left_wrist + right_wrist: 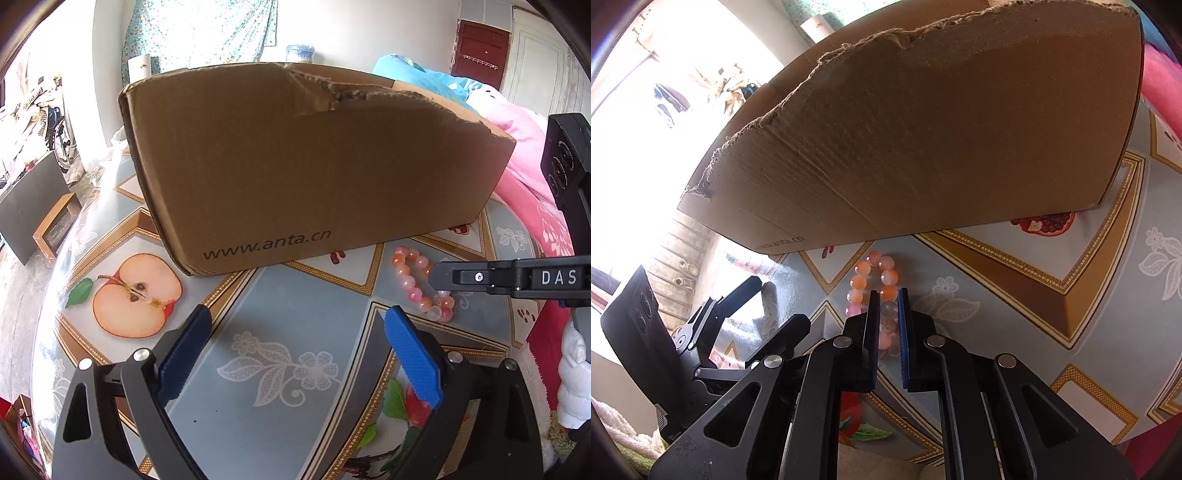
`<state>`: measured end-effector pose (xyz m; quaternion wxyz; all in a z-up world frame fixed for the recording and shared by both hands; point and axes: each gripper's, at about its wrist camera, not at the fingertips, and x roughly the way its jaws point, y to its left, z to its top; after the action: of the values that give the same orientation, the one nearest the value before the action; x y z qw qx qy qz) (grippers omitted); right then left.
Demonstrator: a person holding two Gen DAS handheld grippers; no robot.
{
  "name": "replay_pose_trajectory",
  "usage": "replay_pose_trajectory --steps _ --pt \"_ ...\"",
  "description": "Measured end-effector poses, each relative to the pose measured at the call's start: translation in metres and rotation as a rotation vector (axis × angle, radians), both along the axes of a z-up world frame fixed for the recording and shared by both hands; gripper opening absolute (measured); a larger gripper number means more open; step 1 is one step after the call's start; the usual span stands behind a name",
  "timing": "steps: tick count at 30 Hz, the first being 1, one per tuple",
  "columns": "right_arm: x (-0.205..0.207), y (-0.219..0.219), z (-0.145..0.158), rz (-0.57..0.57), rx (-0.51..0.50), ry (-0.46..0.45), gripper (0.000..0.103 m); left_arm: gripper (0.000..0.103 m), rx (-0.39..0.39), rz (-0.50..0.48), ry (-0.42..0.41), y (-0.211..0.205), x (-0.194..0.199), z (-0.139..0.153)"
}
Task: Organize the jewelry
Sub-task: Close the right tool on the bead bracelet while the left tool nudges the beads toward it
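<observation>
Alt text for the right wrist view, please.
The right gripper, jaws nearly shut, is closed on one side of a pink and orange bead bracelet lying on a patterned tablecloth. A torn cardboard box stands just behind.

The right gripper (pixel 888 295) is pinched tight on the near side of a pink-and-orange bead bracelet (pixel 866 282) lying on the patterned tablecloth (pixel 1015 295). A torn cardboard box (pixel 923 129) stands just beyond. The left gripper (pixel 768 302) sits at left.
</observation>
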<state>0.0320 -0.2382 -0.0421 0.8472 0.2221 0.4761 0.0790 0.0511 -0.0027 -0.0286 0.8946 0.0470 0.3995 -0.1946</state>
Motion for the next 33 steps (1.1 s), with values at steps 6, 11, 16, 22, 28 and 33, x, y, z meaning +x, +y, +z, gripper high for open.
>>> replay_pose_trajectory --steps 6,11,16,22,28,33 --pt "0.0 0.002 0.001 -0.027 -0.038 -0.004 0.008 0.092 -0.06 -0.098 0.015 -0.007 -0.003 0.01" --pt "-0.002 0.004 0.002 -0.027 -0.061 -0.003 0.008 0.084 -0.125 -0.211 -0.025 -0.022 -0.009 0.023" --pt "-0.003 0.005 0.001 -0.046 -0.062 0.0 0.008 0.067 -0.164 -0.272 0.016 -0.034 0.0 0.022" --pt "-0.006 0.008 -0.002 -0.065 -0.023 -0.013 0.008 0.054 -0.155 -0.307 0.047 -0.045 0.012 0.019" --pt "-0.015 0.0 -0.004 -0.056 0.004 -0.028 0.008 0.051 -0.121 -0.291 0.047 -0.046 0.014 0.016" --pt "-0.017 -0.009 -0.006 -0.039 0.009 -0.045 0.006 0.047 -0.08 -0.268 0.04 -0.048 0.01 0.014"
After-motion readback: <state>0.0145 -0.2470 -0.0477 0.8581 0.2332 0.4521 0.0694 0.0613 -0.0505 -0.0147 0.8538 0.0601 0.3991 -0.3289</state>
